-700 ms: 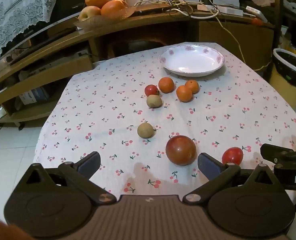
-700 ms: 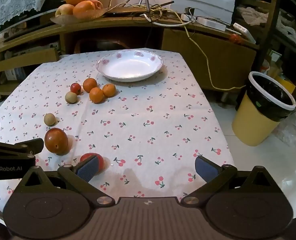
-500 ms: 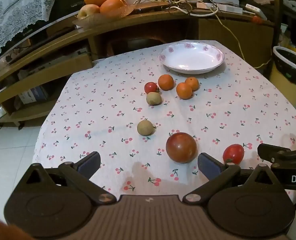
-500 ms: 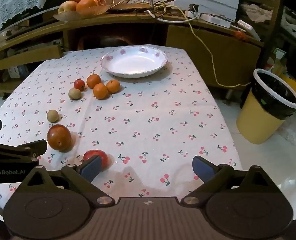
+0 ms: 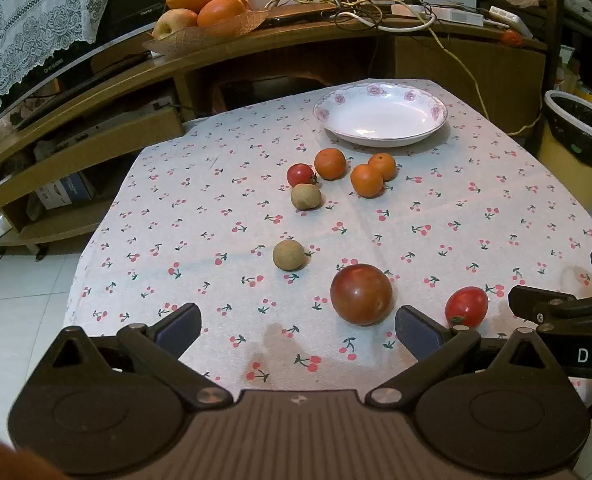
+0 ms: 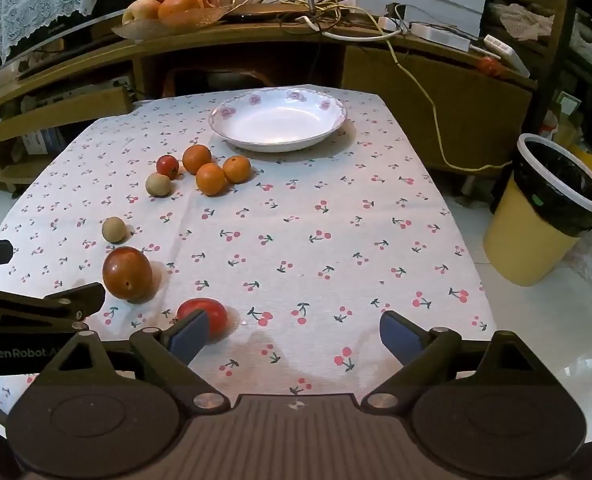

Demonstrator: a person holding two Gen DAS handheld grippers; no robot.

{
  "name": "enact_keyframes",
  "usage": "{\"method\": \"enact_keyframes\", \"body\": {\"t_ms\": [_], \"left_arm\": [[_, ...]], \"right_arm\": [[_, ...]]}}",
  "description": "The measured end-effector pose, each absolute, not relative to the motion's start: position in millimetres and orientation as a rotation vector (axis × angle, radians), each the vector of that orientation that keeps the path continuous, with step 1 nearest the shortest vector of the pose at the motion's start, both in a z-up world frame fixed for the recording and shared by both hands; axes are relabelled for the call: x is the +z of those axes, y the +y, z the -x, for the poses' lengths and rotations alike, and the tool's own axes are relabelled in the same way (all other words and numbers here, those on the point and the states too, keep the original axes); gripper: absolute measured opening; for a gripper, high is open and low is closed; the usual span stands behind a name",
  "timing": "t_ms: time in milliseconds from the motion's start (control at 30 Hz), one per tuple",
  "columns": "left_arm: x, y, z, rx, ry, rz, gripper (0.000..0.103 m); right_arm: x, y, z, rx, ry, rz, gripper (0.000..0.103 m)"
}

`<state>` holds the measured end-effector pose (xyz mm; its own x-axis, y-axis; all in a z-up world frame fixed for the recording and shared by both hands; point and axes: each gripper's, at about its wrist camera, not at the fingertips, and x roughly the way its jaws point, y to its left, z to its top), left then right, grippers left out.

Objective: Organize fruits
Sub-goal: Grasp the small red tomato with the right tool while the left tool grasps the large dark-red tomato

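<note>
An empty white plate (image 5: 379, 118) (image 6: 278, 118) sits at the far side of the cherry-print table (image 5: 224, 208). Near it lie three oranges (image 5: 329, 163) (image 6: 210, 178), a small red tomato (image 5: 299, 175) and a brown fruit (image 5: 305, 197). Closer lie another brown fruit (image 5: 289, 255), a large dark red fruit (image 5: 361, 294) (image 6: 127, 274) and a red tomato (image 5: 466, 306) (image 6: 206, 314). My left gripper (image 5: 297, 330) is open and empty above the near edge. My right gripper (image 6: 294, 334) is open and empty, its left finger in front of the red tomato.
A yellow bin with a black liner (image 6: 551, 208) stands on the floor to the right. A wooden shelf behind the table holds a fruit basket (image 5: 204, 20) and tangled cables (image 5: 375, 8).
Both grippers have moved slightly forward over the table. The fruits look nearer in both views. Nothing was picked up.
</note>
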<state>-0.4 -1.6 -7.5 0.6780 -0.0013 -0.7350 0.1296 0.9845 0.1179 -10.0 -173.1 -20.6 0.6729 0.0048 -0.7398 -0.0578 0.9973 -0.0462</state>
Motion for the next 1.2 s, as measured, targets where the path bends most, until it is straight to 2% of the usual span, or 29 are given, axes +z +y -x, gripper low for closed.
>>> {"method": "enact_keyframes", "body": {"t_ms": [567, 833, 967, 1200], "left_arm": [[-10.9, 1.1, 1.4, -0.082, 0.826, -0.183, 0.103], [-14.9, 3.1, -1.1, -0.105, 0.820, -0.216, 0.103], [-15.9, 6.5, -1.9, -0.110, 0.810, -0.228, 0.103], [-18.7, 19.0, -10.9, -0.120, 0.817, -0.195, 0.101]], "right_arm": [[-23.6, -168.7, 8.2, 0.093, 0.847, 0.050, 0.082], [-27.9, -161.8, -0.7, 0.185, 0.882, 0.070, 0.063], [-29.1, -153.1, -4.3, 0.247, 0.884, 0.124, 0.060], [-34.5, -142.9, -18.6, 0.363, 0.925, 0.143, 0.050]]}}
